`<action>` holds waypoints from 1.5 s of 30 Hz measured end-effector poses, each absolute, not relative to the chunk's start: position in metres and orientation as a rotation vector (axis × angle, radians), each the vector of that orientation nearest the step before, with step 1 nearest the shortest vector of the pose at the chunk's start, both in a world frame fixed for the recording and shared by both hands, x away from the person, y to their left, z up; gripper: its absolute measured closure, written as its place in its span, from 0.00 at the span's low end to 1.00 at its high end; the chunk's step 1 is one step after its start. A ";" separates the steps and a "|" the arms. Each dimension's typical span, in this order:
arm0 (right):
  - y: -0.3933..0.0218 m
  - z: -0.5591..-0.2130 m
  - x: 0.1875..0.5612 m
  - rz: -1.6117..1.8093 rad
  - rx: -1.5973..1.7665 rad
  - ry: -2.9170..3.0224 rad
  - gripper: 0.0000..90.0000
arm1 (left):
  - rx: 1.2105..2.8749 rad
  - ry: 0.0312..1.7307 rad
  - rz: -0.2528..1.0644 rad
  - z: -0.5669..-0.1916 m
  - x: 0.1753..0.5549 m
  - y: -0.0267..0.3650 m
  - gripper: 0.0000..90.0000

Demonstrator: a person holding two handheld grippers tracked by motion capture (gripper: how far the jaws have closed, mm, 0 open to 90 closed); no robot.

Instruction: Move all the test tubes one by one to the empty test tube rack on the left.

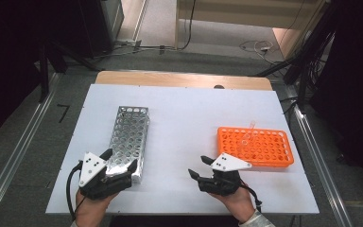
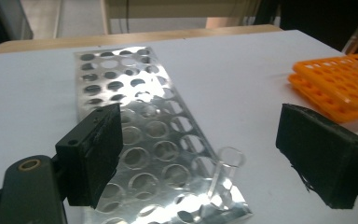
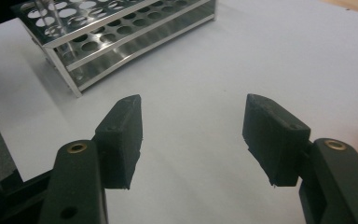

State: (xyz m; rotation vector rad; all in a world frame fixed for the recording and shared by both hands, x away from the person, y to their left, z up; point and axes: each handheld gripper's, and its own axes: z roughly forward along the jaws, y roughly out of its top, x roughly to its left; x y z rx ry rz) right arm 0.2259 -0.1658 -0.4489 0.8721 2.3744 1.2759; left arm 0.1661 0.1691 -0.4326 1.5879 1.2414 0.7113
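Both claws low, spread wide

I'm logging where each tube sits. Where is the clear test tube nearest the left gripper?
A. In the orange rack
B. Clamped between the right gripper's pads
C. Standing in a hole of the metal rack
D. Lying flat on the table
C: in the left gripper view the clear test tube stands in a near-corner hole of the metal rack, free between the open jaws of the left gripper.

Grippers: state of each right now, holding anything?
Left gripper: open, holding nothing; a clear test tube stands in the metal rack between its jaws, untouched.
Right gripper: open, holding nothing, above the white table.
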 end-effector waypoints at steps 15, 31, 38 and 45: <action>-0.231 -0.434 0.230 1.291 1.051 2.182 0.39 | 1.484 1.363 0.738 -0.439 0.177 0.199 0.15; -0.289 -0.432 0.236 1.213 1.193 1.980 0.41 | 1.487 1.354 0.760 -0.437 0.176 0.197 0.15; -0.298 -0.444 0.254 1.129 1.245 1.955 0.44 | 1.505 1.352 0.763 -0.438 0.176 0.195 0.15; -0.300 -0.457 0.281 1.053 1.292 1.925 0.57 | 1.512 1.349 0.766 -0.438 0.177 0.194 0.15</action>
